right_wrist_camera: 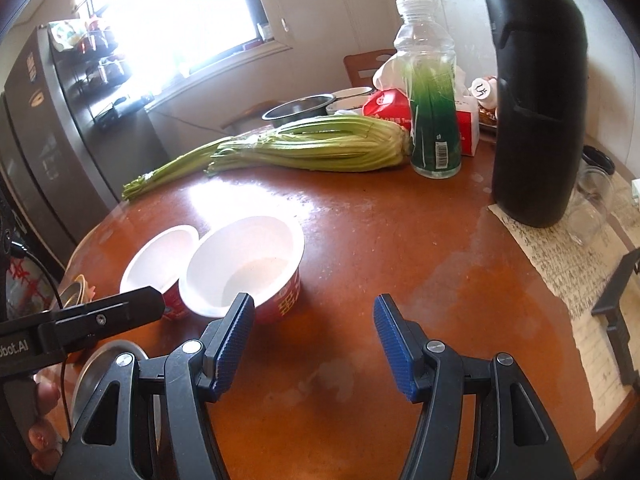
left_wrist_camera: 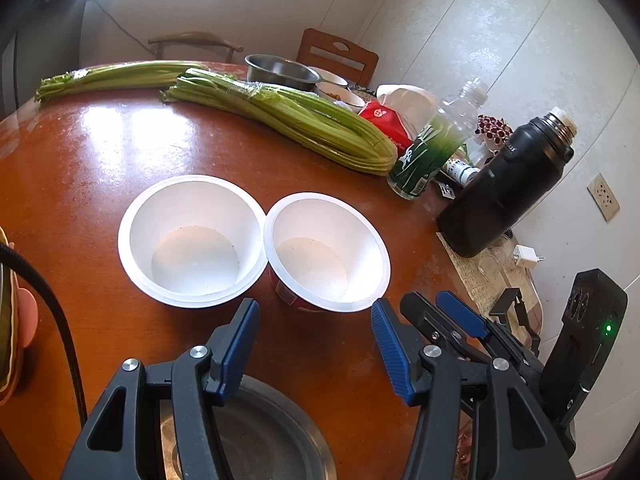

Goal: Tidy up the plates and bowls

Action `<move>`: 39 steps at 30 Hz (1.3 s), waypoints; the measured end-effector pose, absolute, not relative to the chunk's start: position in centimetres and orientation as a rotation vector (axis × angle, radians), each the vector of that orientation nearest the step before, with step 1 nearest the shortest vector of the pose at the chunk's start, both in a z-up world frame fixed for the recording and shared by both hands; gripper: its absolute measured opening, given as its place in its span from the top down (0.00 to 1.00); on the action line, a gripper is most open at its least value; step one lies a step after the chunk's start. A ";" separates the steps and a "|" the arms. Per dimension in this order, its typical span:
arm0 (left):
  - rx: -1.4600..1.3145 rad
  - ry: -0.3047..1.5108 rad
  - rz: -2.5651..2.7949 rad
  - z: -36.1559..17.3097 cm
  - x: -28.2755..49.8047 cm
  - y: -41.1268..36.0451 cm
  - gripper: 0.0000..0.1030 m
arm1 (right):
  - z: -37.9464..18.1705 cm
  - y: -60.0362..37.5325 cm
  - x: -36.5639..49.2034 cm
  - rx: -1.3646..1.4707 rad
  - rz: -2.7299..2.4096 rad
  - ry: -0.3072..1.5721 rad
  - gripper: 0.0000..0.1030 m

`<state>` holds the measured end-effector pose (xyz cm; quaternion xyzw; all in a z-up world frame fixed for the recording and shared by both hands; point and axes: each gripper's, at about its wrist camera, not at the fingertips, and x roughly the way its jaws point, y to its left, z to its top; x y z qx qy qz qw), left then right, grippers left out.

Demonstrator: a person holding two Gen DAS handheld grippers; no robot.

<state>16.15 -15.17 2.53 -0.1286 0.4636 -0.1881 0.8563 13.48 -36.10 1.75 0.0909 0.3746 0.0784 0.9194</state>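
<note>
Sunlight from a window glared off a round reddish-brown desk [left_wrist_camera: 100, 168] crowded with celery bunches [left_wrist_camera: 304, 120], a green-labelled plastic bottle [right_wrist_camera: 434, 120], a black thermos [right_wrist_camera: 536, 92] and a steel pan [left_wrist_camera: 280, 70] at the far side. By my judgement little of the organizing had been done: two white paper bowls [left_wrist_camera: 192, 240] [left_wrist_camera: 326, 252] sat upright side by side with rims touching, not nested, and a metal plate [left_wrist_camera: 260, 436] lay apart from them at the near edge. The left gripper [left_wrist_camera: 314, 344] hovered just short of the bowls, above the plate, its fingers spread and holding nothing. The right gripper [right_wrist_camera: 314, 344] hung over bare desk to the right of the bowls, fingers likewise spread and empty. Only the right wrist view showed the bowls' red printed sides, a refrigerator [right_wrist_camera: 52, 152] by the window, a handwritten sheet [right_wrist_camera: 560, 272] under the thermos and a person's hand [right_wrist_camera: 40, 440] on the left tool. Only the left wrist view looked straight down into both bowls, which were empty, and showed a wall socket [left_wrist_camera: 604, 196].
</note>
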 end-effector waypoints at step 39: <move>-0.318 1.092 -0.437 -0.2 19.1 -15.8 0.45 | -0.7 -31.0 15.1 0.072 0.372 0.891 0.41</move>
